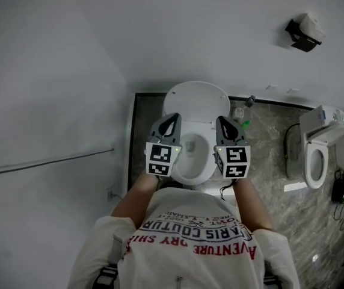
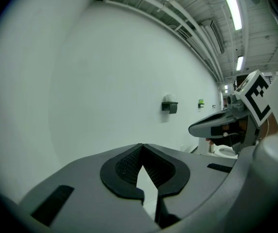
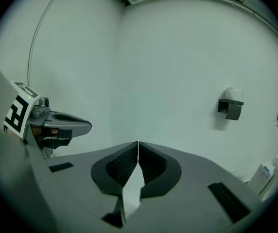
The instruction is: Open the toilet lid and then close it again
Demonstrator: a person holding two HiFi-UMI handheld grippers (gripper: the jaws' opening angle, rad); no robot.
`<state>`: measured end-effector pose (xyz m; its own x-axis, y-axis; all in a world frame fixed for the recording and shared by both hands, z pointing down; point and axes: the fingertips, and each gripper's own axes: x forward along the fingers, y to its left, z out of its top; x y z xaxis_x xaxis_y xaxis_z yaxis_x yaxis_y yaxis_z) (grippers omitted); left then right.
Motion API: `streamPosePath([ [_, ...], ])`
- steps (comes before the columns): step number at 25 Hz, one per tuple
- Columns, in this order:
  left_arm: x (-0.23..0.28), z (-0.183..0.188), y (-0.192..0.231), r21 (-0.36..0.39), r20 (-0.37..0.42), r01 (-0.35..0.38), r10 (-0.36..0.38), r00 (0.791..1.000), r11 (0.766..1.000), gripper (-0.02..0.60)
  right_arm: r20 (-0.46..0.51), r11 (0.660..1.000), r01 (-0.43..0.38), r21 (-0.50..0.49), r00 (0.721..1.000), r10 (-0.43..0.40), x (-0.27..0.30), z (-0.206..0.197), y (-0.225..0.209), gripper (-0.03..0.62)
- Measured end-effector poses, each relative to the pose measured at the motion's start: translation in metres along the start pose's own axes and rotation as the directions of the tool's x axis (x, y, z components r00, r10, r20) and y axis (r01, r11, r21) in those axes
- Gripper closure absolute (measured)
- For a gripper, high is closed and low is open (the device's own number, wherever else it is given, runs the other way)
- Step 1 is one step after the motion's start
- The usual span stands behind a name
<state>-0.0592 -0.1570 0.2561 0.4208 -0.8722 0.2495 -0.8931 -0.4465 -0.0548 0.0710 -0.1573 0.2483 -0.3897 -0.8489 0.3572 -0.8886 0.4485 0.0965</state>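
Head view: toilet lid [image 1: 196, 98] is up, both tools empty over the bowl [image 1: 191, 161].
Lid leans back at the far wall with the bowl exposed, so opening looks done and closing is what's left. Left hand-held gripper [image 1: 171, 124] hangs over the bowl's left side and right hand-held gripper [image 1: 225, 125] over its right side. On both, the jaws are pressed together with nothing between them. Lid sits just far of both tips and neither one touches it. To lower it, a tool would likely have to reach the lid's top edge first.
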Motion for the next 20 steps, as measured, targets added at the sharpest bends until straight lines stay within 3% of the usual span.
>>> streamPosePath([
  [3, 0.019, -0.012, 0.003, 0.093, -0.055, 0.019, -0.014, 0.998, 0.996, 0.575, -0.031, 1.000, -0.009, 0.001, 0.999, 0.009, 0.018, -0.005, -0.005, 0.578],
  [7, 0.054, -0.042, 0.014, 0.228, -0.175, 0.067, -0.027, 0.984, 0.971, 0.575, -0.084, 0.999, -0.019, -0.044, 0.996, 0.016, 0.053, -0.015, -0.019, 0.577],
  [13, 0.111, -0.071, 0.034, 0.307, -0.259, 0.133, -0.052, 0.964, 0.942, 0.575, -0.167, 0.979, -0.092, -0.183, 0.984, 0.061, 0.111, -0.040, -0.032, 0.577],
  [20, 0.164, -0.085, 0.048, 0.358, -0.283, 0.223, -0.123, 0.951, 0.907, 0.530, -0.229, 0.910, -0.176, -0.374, 0.969, 0.093, 0.170, -0.052, -0.033, 0.576],
])
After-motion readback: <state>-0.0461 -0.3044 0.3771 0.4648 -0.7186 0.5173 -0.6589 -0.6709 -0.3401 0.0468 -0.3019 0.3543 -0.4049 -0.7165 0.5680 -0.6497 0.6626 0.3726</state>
